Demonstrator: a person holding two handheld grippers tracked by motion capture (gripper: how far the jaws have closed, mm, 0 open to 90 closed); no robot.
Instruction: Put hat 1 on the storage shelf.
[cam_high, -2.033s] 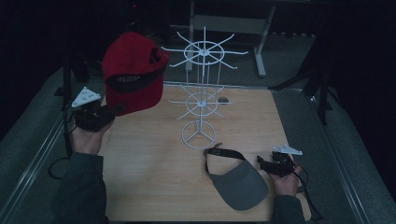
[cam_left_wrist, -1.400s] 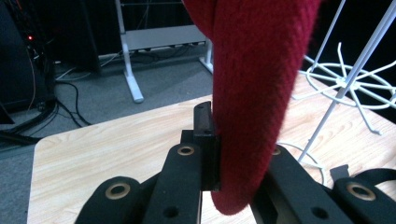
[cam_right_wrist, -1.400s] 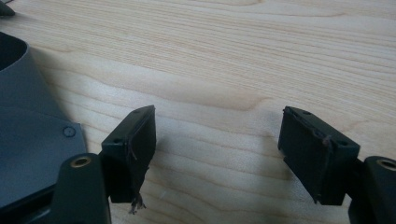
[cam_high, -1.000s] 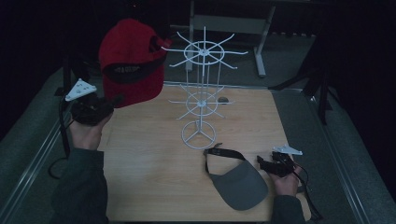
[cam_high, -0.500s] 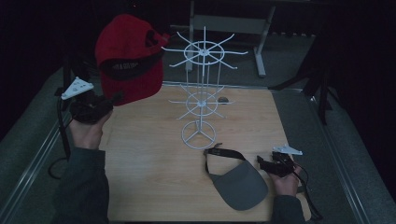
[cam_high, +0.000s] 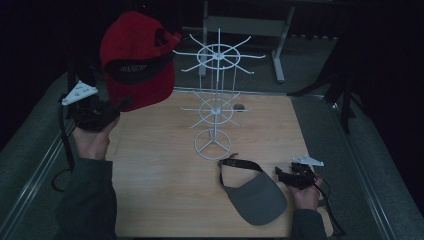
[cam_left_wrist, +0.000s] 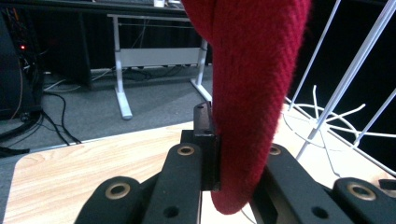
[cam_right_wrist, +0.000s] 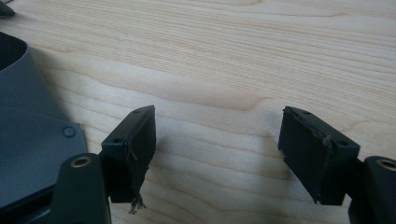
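My left gripper (cam_high: 120, 104) is held up at the table's left side, shut on the brim of a red cap (cam_high: 136, 60) that stands above it, left of the white wire rack (cam_high: 215, 100). In the left gripper view the red cap (cam_left_wrist: 254, 93) is pinched between the jaws, and my left gripper (cam_left_wrist: 233, 163) faces the wire rack (cam_left_wrist: 345, 84). My right gripper (cam_high: 281, 175) rests low near the front right, open, just right of a grey visor (cam_high: 255, 192) lying flat. In the right gripper view my right gripper (cam_right_wrist: 217, 149) has bare wood between its jaws and the grey visor (cam_right_wrist: 28, 135) at the left.
The wooden table (cam_high: 165, 190) has raised grey borders on both sides. The rack's round base (cam_high: 213, 144) stands mid-table with thin arms spreading at two levels. A desk frame (cam_high: 280, 30) stands behind the table on the dark floor.
The left gripper has lifted the red cap higher and tilted it back toward the rack's top tier. The right gripper has stayed put beside the visor.
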